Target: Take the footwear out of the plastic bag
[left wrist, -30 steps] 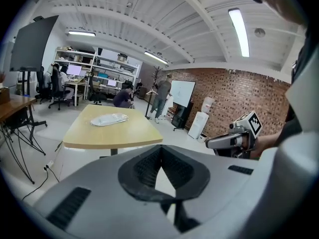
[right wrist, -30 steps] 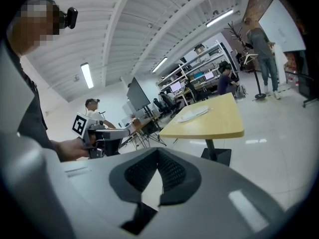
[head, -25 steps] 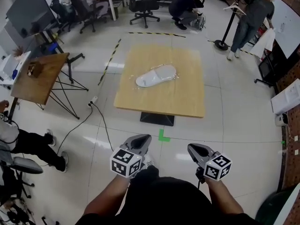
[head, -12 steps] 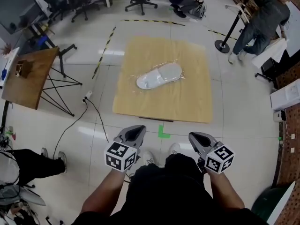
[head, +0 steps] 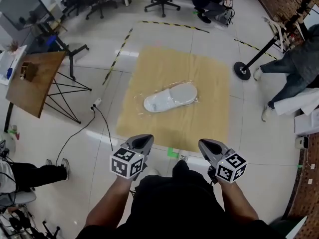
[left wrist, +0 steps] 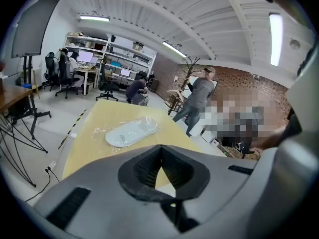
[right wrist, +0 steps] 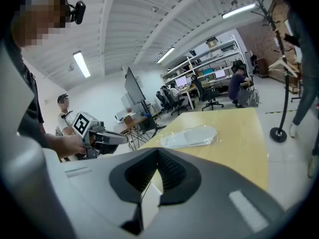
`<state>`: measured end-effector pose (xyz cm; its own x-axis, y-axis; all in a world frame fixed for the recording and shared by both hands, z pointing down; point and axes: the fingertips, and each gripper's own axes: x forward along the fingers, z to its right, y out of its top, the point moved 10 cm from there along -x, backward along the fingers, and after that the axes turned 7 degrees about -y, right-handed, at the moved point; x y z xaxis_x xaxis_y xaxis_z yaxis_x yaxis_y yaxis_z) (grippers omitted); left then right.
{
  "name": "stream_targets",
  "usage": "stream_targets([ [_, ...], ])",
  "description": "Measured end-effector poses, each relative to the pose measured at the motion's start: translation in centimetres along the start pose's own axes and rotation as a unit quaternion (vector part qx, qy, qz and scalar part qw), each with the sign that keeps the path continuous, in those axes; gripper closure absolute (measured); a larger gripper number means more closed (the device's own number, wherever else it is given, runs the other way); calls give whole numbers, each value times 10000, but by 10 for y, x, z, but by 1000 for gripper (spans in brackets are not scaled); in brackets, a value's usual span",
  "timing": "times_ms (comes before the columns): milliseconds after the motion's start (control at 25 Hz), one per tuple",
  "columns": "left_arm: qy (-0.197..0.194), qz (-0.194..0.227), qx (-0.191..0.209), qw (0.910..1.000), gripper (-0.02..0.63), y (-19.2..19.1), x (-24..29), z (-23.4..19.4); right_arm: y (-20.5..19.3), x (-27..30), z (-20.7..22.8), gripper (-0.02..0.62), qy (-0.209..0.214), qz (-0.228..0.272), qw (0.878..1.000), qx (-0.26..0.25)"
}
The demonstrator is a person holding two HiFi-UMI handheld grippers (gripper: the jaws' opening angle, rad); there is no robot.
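In the head view, a pale slipper (head: 169, 97) is seen wrapped in a clear plastic bag (head: 141, 107) near the middle of the wooden table (head: 204, 128). It lies well apart from the left gripper (head: 143, 141) and the right gripper (head: 208, 146), which are held short of the near edge. In the left gripper view, the jaws are pressed together on nothing. In the right gripper view, the same is shown. The approach is judged unfinished. The jaws should be opened before the bag is reached, and loose film pinned by one gripper.

White slipper (head: 170, 97), tan table (head: 209, 128)
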<state>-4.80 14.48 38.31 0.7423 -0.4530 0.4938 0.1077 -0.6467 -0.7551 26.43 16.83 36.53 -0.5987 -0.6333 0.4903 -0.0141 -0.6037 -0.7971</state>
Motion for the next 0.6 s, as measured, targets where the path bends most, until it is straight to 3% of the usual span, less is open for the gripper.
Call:
stream_targets([
  [440,1034,339,-46,9940,600,57,52,-24,37,57,83,594,870,-309,9957,-95],
  [600,1266,192,-114,9917,600,54,42,-36,36,68,90,594,954,-460,9944,-62],
])
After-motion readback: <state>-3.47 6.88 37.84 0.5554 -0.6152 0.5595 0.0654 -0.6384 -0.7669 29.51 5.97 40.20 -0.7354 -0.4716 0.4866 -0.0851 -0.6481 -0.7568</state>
